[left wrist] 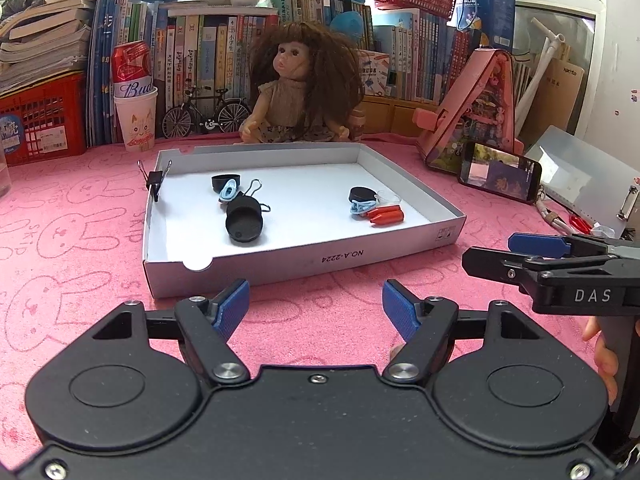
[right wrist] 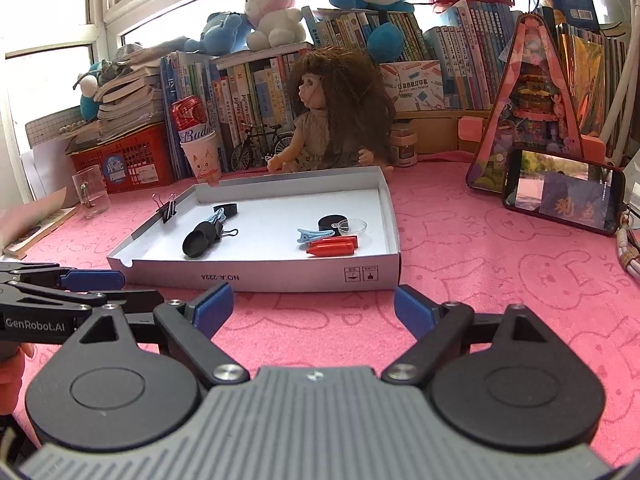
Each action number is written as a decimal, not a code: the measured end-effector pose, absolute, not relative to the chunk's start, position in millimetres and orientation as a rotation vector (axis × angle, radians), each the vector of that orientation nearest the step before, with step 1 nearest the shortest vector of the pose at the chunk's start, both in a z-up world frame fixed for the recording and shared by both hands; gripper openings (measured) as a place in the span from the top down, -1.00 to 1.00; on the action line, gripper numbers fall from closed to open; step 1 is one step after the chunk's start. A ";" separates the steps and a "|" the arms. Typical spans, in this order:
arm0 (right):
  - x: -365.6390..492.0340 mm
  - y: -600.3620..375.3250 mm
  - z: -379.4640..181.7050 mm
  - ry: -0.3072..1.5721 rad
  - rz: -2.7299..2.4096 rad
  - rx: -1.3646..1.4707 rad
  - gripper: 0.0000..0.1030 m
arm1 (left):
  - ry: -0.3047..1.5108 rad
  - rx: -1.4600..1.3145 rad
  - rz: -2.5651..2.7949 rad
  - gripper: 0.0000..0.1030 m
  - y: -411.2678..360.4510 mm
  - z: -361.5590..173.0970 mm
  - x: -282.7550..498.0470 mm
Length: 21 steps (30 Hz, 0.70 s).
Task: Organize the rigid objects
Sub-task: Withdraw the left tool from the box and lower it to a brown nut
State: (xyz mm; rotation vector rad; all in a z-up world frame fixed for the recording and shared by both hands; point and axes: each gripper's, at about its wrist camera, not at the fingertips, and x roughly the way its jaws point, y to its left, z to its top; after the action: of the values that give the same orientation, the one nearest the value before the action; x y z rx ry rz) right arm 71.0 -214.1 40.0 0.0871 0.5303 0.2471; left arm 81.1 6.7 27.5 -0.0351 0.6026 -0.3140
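A shallow white box (left wrist: 304,264) lies on the pink cloth just ahead of both grippers. Inside at its left lie two black caps (left wrist: 244,222), a blue clip (left wrist: 229,191) and a binder clip (left wrist: 256,190). At its right are another black cap (left wrist: 362,194), a blue clip (right wrist: 314,235), a clear dish (right wrist: 352,225) and red pieces (left wrist: 386,215). One black binder clip (left wrist: 156,180) is clamped on the left rim. My left gripper (left wrist: 316,304) is open and empty short of the front wall. My right gripper (right wrist: 314,304) is open and empty beside it.
A doll (left wrist: 300,92) sits behind the box in front of rows of books. A can in a paper cup (left wrist: 134,92) and a red crate (left wrist: 40,120) stand back left, with a glass (right wrist: 92,196) nearby. A phone (left wrist: 498,176) leans on a pink stand (left wrist: 476,112) at right.
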 end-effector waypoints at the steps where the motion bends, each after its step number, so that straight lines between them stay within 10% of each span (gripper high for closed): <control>1: 67.7 -213.9 38.5 0.528 0.253 0.085 -0.81 | 0.607 -0.036 -0.319 -0.38 5.8 26.1 79.8; 7: 50.8 -215.6 30.1 0.520 0.273 0.082 -0.81 | 0.621 -0.032 -0.370 -0.25 -1.0 20.3 72.7; 11: 36.5 -218.4 23.4 0.525 0.304 0.089 -0.81 | 0.642 -0.051 -0.427 0.19 -4.7 17.6 69.5; 19: 9.1 -210.2 17.7 0.522 0.411 0.040 -0.81 | 0.663 -0.032 -0.468 0.23 -18.7 8.8 65.0; 21: 5.7 -204.1 17.2 0.520 0.439 0.022 -0.81 | 0.678 -0.019 -0.468 0.54 -21.7 4.9 65.0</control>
State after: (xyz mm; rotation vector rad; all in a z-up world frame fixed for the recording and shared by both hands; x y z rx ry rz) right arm 5.7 -204.1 17.2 0.0217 0.5204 0.4387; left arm 65.0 -21.7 4.9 -0.0191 0.6781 -0.4676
